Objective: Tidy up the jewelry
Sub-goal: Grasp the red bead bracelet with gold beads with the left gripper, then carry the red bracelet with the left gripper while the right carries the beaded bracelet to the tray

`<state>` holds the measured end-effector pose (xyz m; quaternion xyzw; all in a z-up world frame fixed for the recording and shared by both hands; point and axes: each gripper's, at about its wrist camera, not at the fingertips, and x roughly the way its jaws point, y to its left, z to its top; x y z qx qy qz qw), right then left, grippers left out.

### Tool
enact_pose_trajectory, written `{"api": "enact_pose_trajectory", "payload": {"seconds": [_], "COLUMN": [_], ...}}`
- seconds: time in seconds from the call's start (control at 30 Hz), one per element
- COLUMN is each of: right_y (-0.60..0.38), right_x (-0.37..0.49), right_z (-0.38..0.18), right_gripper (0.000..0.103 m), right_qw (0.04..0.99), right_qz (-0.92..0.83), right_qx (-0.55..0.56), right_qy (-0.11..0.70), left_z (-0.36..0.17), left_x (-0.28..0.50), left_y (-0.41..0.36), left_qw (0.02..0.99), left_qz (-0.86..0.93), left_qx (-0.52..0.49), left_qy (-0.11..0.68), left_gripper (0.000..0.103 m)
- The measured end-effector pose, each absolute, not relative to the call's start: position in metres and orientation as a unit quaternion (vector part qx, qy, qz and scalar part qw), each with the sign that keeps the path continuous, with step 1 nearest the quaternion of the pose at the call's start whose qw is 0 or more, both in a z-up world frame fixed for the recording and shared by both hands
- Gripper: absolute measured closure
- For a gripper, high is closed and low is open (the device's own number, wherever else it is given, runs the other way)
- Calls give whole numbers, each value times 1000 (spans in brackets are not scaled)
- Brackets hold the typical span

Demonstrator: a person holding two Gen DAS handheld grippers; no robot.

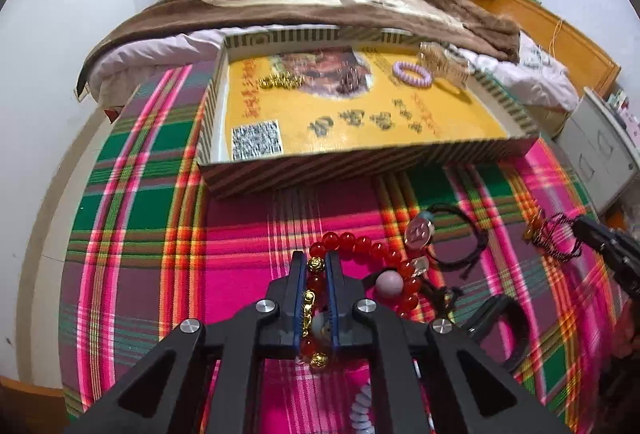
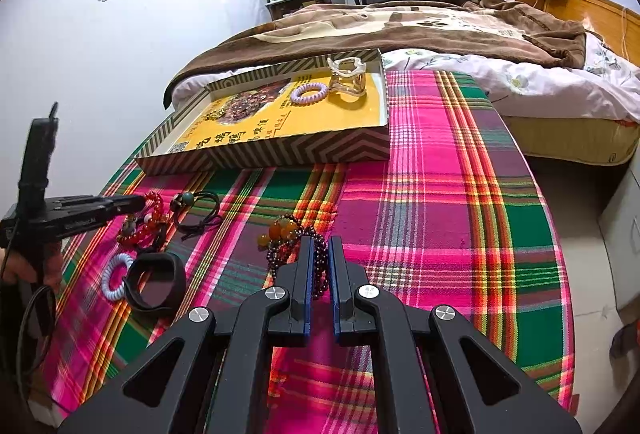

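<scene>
My left gripper (image 1: 316, 258) is shut on a red bead bracelet (image 1: 362, 246) with gold beads, on the plaid cloth. My right gripper (image 2: 320, 246) is shut on a dark purple bead bracelet (image 2: 292, 246) with orange beads; it also shows in the left wrist view (image 1: 554, 236). The striped box lid (image 1: 320, 165) with a yellow floor lies farther back; it holds a gold bracelet (image 1: 280, 81), a dark bead bracelet (image 1: 352, 79), a lilac coil hair tie (image 1: 412, 73) and a clear hair claw (image 2: 347, 79).
A black cord bracelet with a round charm (image 1: 452, 234), a black band (image 2: 156, 284) and a pale coil hair tie (image 2: 114, 276) lie on the cloth (image 2: 440, 193). A bed with a brown blanket (image 2: 400, 25) stands behind. The table edge curves right (image 2: 560, 254).
</scene>
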<state>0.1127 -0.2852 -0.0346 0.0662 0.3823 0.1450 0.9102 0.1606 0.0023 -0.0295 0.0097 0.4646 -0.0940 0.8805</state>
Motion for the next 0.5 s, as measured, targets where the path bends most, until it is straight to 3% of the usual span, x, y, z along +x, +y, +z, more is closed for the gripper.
{"api": "enact_pose_trajectory", "payload": {"seconds": [0.5], "right_y": [-286], "right_x": [104], "right_z": [-16], "right_gripper": [97], "right_qw": [923], "right_qz": [143], "right_qx": [68], "right_qy": [349], "left_z": [22], "left_x": [138], "left_y": [3], "left_qw": [907], "left_qz": [-129], "left_qx": [-14], "left_qy": [401], "left_gripper": [94]}}
